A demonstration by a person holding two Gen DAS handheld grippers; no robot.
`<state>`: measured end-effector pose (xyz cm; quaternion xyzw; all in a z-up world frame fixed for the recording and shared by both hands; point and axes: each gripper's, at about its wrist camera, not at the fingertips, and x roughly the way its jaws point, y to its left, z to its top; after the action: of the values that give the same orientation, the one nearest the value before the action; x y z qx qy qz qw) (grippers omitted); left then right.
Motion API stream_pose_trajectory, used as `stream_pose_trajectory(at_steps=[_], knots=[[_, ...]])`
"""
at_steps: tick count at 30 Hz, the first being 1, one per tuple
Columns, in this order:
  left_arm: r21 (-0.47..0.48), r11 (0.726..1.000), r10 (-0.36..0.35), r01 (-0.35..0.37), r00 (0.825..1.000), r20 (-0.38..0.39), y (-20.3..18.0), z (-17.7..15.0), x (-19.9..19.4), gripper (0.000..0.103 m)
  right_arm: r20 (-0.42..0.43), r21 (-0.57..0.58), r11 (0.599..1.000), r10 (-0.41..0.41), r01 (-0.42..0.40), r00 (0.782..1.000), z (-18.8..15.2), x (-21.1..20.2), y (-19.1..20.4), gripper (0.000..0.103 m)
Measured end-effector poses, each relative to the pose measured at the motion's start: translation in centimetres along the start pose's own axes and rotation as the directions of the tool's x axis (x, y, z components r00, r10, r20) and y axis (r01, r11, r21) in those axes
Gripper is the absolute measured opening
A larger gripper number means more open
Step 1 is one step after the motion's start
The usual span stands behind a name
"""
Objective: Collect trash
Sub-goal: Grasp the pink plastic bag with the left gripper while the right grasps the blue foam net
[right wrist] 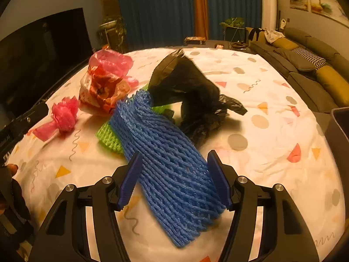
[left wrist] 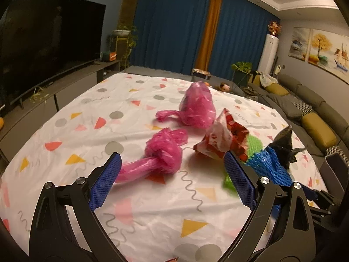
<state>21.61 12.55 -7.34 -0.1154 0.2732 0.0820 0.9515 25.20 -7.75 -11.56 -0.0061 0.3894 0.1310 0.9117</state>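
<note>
Trash lies on a table with a patterned white cloth (left wrist: pixel 87 118). In the left wrist view my left gripper (left wrist: pixel 172 168) is open and empty, its fingers either side of a knotted pink plastic bag (left wrist: pixel 161 155). A second pink bag (left wrist: pixel 196 107), a red and white wrapper (left wrist: pixel 222 137), green foam netting (left wrist: pixel 254 145), blue foam netting (left wrist: pixel 268 163) and a black plastic bag (left wrist: pixel 283 142) lie beyond. In the right wrist view my right gripper (right wrist: pixel 174 170) is open, its pads astride the blue foam netting (right wrist: pixel 165 148), not pressing it. The black bag (right wrist: pixel 192 87) lies behind.
A dark bin edge (right wrist: pixel 342 126) stands at the table's right side. A television (left wrist: pixel 48 43) on a low cabinet is at the left, a sofa (left wrist: pixel 316 113) at the right, blue curtains (left wrist: pixel 174 26) behind.
</note>
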Motion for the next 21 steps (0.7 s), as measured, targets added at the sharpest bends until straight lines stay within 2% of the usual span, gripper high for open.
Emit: stream_pose_trajectory(at_steps=[3,8,16,20,21], knots=[[-0.006,1.000,0.012,-0.012,1.000,-0.001,0.4,0.1,0.1,0.093,-0.027,-0.012,1.000,0.022,-0.022,0.999,-0.1,0.5,0.2,0.033],[-0.026,0.999,0.021,-0.021,1.000,-0.013,1.2,0.3,0.5,0.093,-0.015,-0.025,0.998,0.051,-0.052,0.999,-0.4,0.1,0.3,0.016],[-0.034,0.999,0.036,-0.039,0.997,-0.074,2.3,0.3,2.2,0.093,0.071,-0.031,0.997,0.073,-0.071,0.995,-1.6,-3.1,0.4,0.014],[-0.067,0.998,-0.007,-0.003,0.989,-0.149,3.1,0.2,3.9,0.089,0.110,-0.015,0.996,0.094,-0.093,0.989,-1.7,-4.9,0.0,0.014],[-0.078,0.997,-0.016,0.003,0.986,-0.167,3.3,0.2,4.4,0.085,0.116,-0.013,0.995,0.096,-0.095,0.989,-1.7,-5.2,0.0,0.014]])
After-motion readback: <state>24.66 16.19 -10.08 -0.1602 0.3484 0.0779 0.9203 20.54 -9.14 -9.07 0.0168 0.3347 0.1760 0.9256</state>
